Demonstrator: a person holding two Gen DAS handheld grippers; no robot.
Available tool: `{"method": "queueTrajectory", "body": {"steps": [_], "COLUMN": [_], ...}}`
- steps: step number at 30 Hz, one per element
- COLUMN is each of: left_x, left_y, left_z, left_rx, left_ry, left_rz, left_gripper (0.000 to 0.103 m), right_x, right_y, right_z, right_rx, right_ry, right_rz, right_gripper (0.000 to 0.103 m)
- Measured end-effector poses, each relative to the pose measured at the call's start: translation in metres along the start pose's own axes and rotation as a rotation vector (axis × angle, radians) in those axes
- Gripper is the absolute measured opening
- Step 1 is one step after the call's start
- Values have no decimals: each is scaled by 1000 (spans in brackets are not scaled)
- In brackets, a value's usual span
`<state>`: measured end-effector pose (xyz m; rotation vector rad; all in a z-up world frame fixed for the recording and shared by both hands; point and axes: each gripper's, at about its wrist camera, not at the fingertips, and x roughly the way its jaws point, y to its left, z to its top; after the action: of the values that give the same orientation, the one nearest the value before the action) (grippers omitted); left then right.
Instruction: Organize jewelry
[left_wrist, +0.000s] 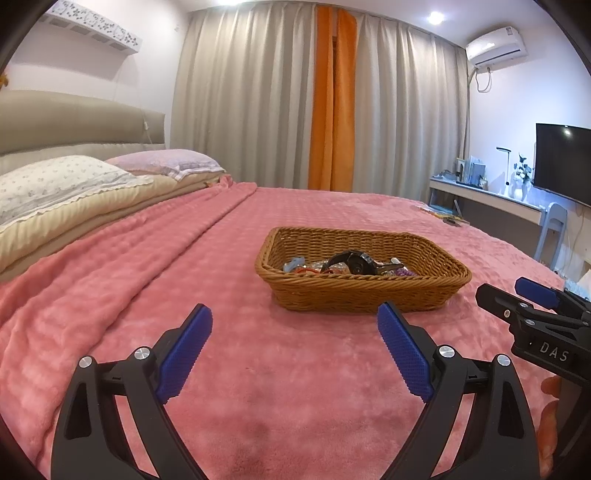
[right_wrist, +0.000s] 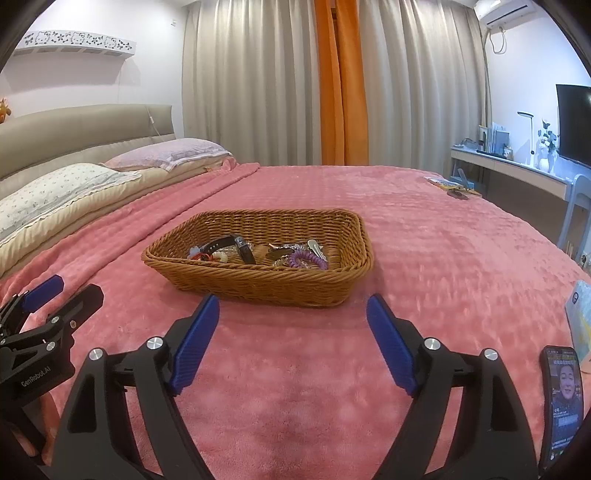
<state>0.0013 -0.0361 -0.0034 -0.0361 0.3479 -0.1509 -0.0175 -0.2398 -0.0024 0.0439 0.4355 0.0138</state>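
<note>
A brown wicker basket (left_wrist: 369, 293) (right_wrist: 258, 282) sits on the pink blanket in the middle of the bed. Inside lie a black watch (left_wrist: 351, 260) (right_wrist: 236, 245), a purple coil hair tie (right_wrist: 308, 260) (left_wrist: 404, 273), a silver hair clip (right_wrist: 316, 245) and other small jewelry pieces. My left gripper (left_wrist: 295, 325) is open and empty, just short of the basket's near side. My right gripper (right_wrist: 291, 314) is open and empty, also just short of the basket. Each gripper shows at the edge of the other's view.
The pink blanket (left_wrist: 258, 369) covers the bed, with pillows (left_wrist: 55, 181) at the far left. A phone (right_wrist: 561, 402) with a lit screen and a booklet (right_wrist: 581, 314) lie at the right. Small items (right_wrist: 454, 188) lie near the far right edge. A desk (left_wrist: 487, 195) stands beyond.
</note>
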Motion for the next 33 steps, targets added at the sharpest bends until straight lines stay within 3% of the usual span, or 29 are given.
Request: {"method": "queueTrajectory", "body": {"steps": [33], "left_x": [1], "left_y": [0], "left_z": [-2], "left_rx": [21], "left_ry": [11], "left_rz": [-5], "left_gripper": [90], "right_x": [1], "right_y": [5], "right_z": [-1], "right_rx": [-16], "right_ry": [6], "right_rz": [0], "right_gripper": [82]}}
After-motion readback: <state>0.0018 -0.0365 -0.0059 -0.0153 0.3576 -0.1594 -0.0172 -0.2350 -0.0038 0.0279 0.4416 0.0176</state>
